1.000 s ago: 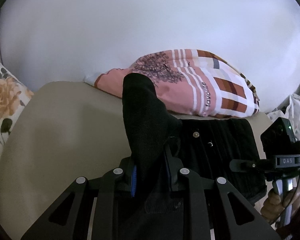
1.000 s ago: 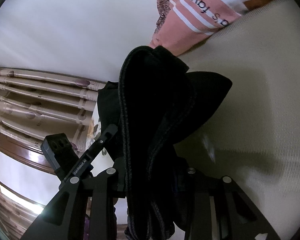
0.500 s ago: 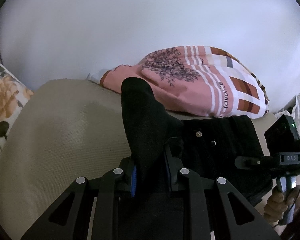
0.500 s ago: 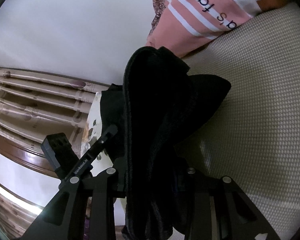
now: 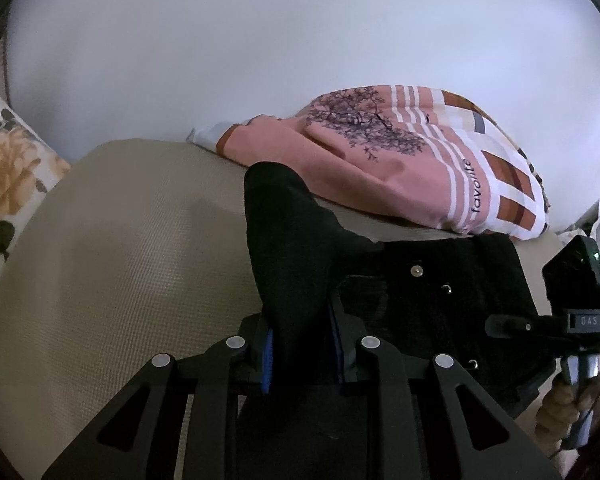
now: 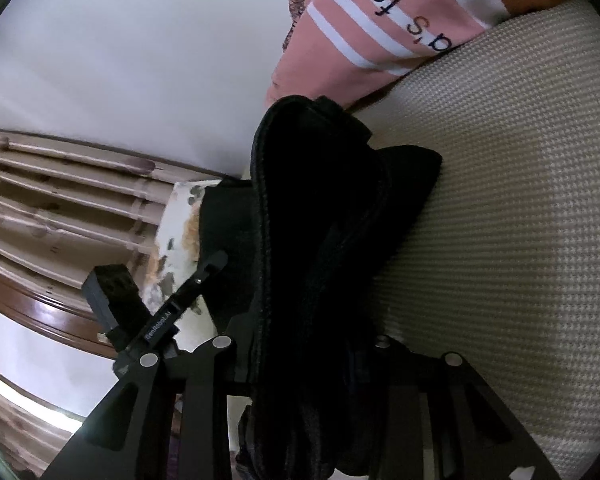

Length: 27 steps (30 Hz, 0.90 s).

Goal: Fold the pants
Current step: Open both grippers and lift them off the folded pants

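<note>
Currently mid-fold: pants (image 5: 440, 292) lie partly on the beige bed (image 5: 120, 260), near the pink striped pillow (image 5: 400, 160). My left hand-held gripper (image 5: 300, 344) and right hand-held gripper (image 6: 320, 340) are each clamped on bunched black fabric. Next, I reckon: carry both ends across evenly, then lay flat. White wall (image 5: 260, 40) behind.

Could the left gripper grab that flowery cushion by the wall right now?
Probably not as things stand. The left gripper is shut on the black pants, so its jaws are full. The floral cushion lies off to the side with bare mattress between.
</note>
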### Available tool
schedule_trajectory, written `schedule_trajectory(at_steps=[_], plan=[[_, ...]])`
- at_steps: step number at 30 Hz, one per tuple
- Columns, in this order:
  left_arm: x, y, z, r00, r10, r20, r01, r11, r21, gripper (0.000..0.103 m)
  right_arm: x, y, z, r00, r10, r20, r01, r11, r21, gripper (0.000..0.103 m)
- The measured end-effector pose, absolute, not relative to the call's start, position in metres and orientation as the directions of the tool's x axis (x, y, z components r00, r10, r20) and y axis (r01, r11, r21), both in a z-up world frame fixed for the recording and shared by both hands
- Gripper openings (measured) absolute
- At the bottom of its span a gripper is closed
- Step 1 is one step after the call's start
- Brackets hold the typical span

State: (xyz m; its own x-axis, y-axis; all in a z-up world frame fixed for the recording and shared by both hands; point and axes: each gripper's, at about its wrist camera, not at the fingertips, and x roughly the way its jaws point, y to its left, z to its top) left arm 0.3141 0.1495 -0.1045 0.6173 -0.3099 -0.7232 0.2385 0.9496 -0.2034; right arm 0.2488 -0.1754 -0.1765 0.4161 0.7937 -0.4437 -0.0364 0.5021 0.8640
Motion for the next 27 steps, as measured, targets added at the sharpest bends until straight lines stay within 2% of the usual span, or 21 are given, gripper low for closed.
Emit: schedule_trajectory(at_steps=[5, 6, 7, 9, 11, 13, 16, 18, 19, 22, 24, 27], plan=[[0.310, 0.151, -0.113, 0.656, -0.249, -0.713, 0.215, 0.967, -0.139, 0.037, 0.244, -0.169, -0.169, 0.450, 0.700, -0.555, -0.061, 0.644, 0.762, 0.035], [0.309, 0.153, -0.116, 0.663, -0.235, -0.711, 0.204, 0.970, -0.131, 0.042, 0.242, -0.166, -0.166, 0.463, 0.676, -0.574, -0.063, 0.671, 0.739, 0.038], [0.308, 0.155, -0.119, 0.667, -0.224, -0.711, 0.193, 0.973, -0.126, 0.052, 0.241, -0.165, -0.165, 0.470, 0.663, -0.583, -0.061, 0.683, 0.728, 0.039], [0.305, 0.159, -0.123, 0.675, -0.205, -0.709, 0.172, 0.978, -0.119, 0.063, 0.238, -0.162, -0.162, 0.500, 0.614, -0.610, -0.047, 0.723, 0.689, 0.043], [0.300, 0.164, -0.128, 0.690, -0.189, -0.699, 0.151, 0.982, -0.117, 0.067, 0.233, -0.158, -0.157, 0.539, 0.555, -0.634, -0.032, 0.765, 0.643, 0.046], [0.294, 0.168, -0.133, 0.698, -0.165, -0.697, 0.126, 0.986, -0.108, 0.077, 0.224, -0.154, -0.147, 0.598, 0.474, -0.647, -0.025, 0.817, 0.576, 0.046], [0.288, 0.171, -0.138, 0.704, -0.154, -0.693, 0.109, 0.988, -0.109, 0.079, 0.201, -0.147, -0.124, 0.717, 0.341, -0.608, -0.007, 0.876, 0.483, 0.062], [0.284, 0.173, -0.137, 0.717, -0.136, -0.683, 0.086, 0.991, -0.106, 0.083, 0.191, -0.144, -0.112, 0.768, 0.302, -0.565, -0.007, 0.886, 0.464, 0.084], [0.282, 0.173, -0.136, 0.728, -0.128, -0.674, 0.078, 0.992, -0.104, 0.085, 0.185, -0.139, -0.106, 0.787, 0.281, -0.550, -0.004, 0.893, 0.450, 0.088], [0.276, 0.173, -0.133, 0.759, -0.110, -0.642, 0.064, 0.993, -0.094, 0.090, 0.169, -0.117, -0.095, 0.821, 0.242, -0.517, -0.019, 0.917, 0.398, 0.092], [0.271, 0.171, -0.132, 0.775, -0.090, -0.626, 0.053, 0.996, -0.079, 0.092, 0.162, -0.098, -0.091, 0.839, 0.211, -0.502, -0.032, 0.939, 0.342, 0.102], [0.261, 0.166, -0.128, 0.811, -0.056, -0.582, 0.048, 0.998, -0.029, 0.093, 0.157, -0.079, -0.094, 0.847, 0.192, -0.496, -0.048, 0.957, 0.287, 0.103]])
